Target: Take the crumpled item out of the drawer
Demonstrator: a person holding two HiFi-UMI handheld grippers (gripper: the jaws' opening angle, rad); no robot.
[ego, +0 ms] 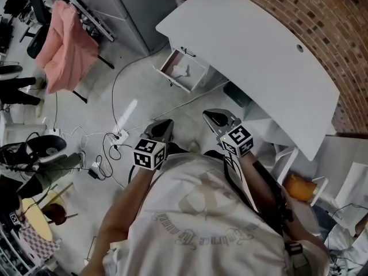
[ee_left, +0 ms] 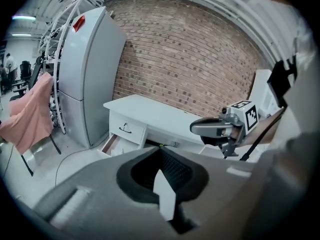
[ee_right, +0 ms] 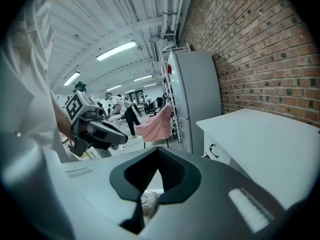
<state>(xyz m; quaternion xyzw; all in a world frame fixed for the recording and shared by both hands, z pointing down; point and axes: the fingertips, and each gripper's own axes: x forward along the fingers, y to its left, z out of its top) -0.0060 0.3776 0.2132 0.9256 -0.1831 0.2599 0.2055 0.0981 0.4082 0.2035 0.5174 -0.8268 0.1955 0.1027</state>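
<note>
A white desk [ego: 259, 56] stands against the brick wall. Its lower drawer [ego: 194, 76] is pulled open, and a crumpled white item [ego: 183, 71] lies inside it. Both grippers hover over the floor near my body, well short of the drawer. My left gripper [ego: 167, 123] has its jaws together and holds nothing. My right gripper [ego: 211, 117] is likewise shut and empty. In the left gripper view the open drawer [ee_left: 112, 144] shows beyond the closed tips [ee_left: 160, 149], with the right gripper [ee_left: 215, 128] off to the side. The right gripper view shows closed tips [ee_right: 159, 149] and the left gripper [ee_right: 100, 132].
A grey fridge [ego: 144, 4] stands left of the desk. A pink cloth [ego: 66, 45] hangs on a rack at far left. Cables and a power strip [ego: 121, 134] lie on the floor between me and the drawer. People stand far back in the hall.
</note>
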